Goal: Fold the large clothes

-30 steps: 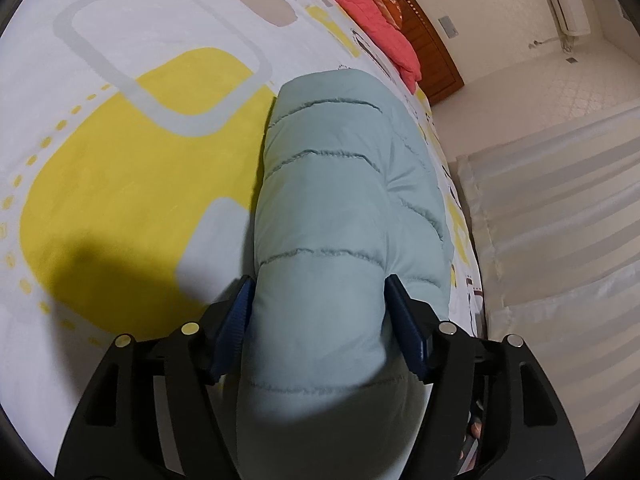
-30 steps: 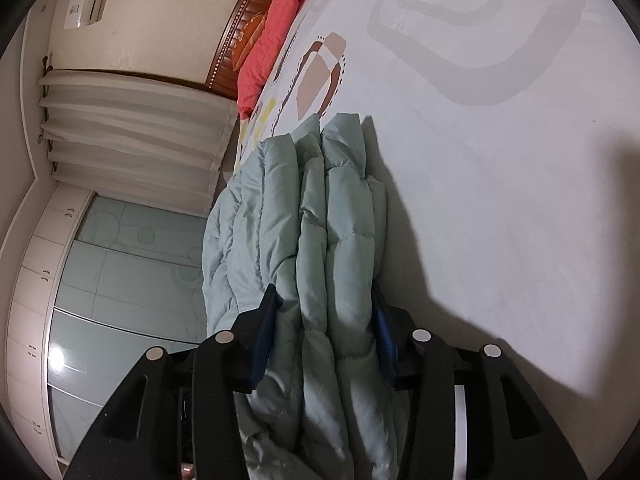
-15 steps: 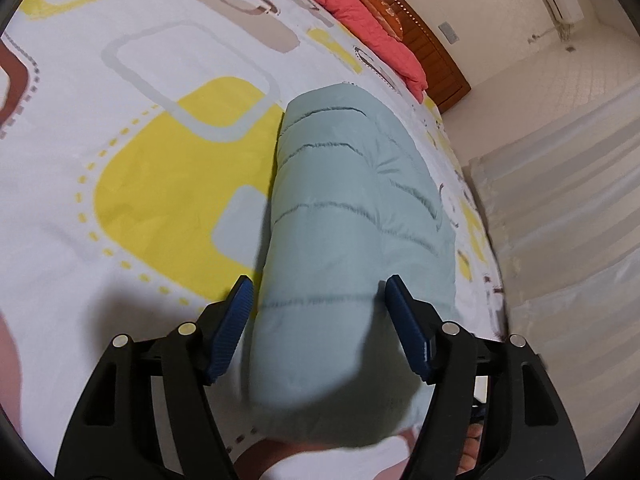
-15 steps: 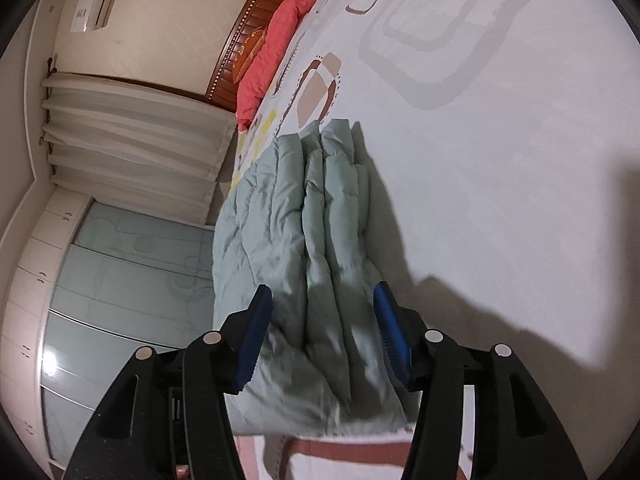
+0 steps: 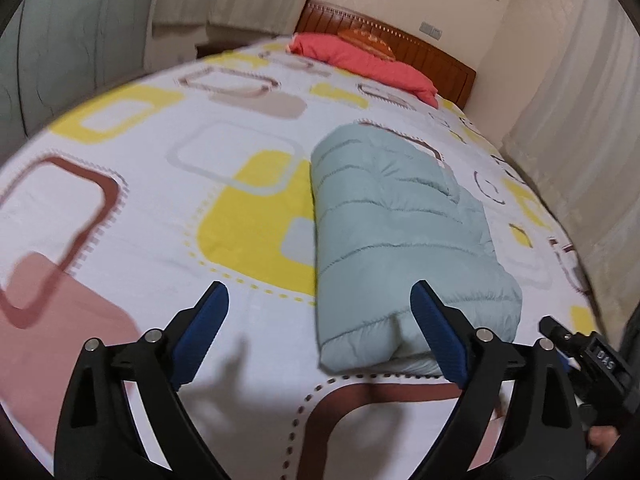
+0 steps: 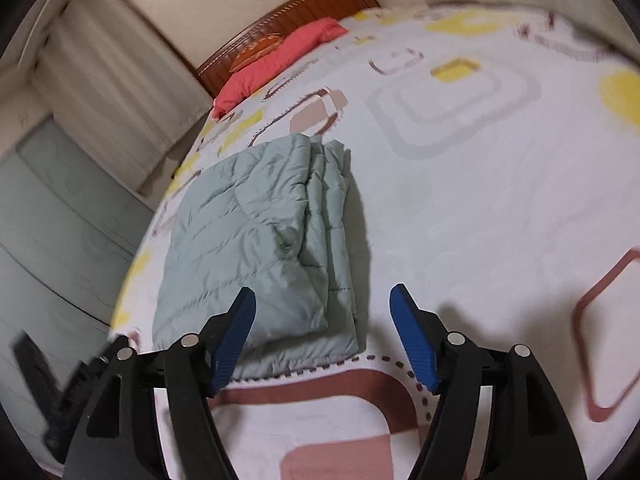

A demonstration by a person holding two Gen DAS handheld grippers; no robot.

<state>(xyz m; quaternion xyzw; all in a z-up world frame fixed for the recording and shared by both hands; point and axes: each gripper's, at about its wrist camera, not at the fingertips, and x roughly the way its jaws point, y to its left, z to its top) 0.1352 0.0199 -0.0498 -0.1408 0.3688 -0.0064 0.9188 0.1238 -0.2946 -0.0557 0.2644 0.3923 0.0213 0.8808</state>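
1. In the left wrist view, we see our left claw (image 5: 320,332) with its blue-padded jaws spread wide and opening further; nothing is gripped, and only patterned bedsheet lies between the pads.
2. To the left of this claw and beyond it stretches the white bedsheet with yellow, grey and brown rounded-square prints (image 5: 160,184).
3. The folded pale green quilted puffer jacket (image 5: 400,240) lies flat on the sheet ahead of the claw, to its right; its near edge sits behind the right pad (image 5: 436,336), and we cannot tell whether they touch.
4. Far ahead, a coral-red pillow (image 5: 360,60) rests against the brown wooden headboard (image 5: 400,44).
5. At the far right edge, part of our other black gripper shows.
6. In the right wrist view, the jacket (image 6: 248,248) lies ahead and left of our right claw (image 6: 324,332), its stacked folded edges facing right.
7. This claw's jaws are also opening, with nothing pinched; the jacket's near corner lies below and beyond the gap, and the left pad (image 6: 232,340) overlaps the fabric in view.
8. To the right of the claw, bare sheet spreads away.
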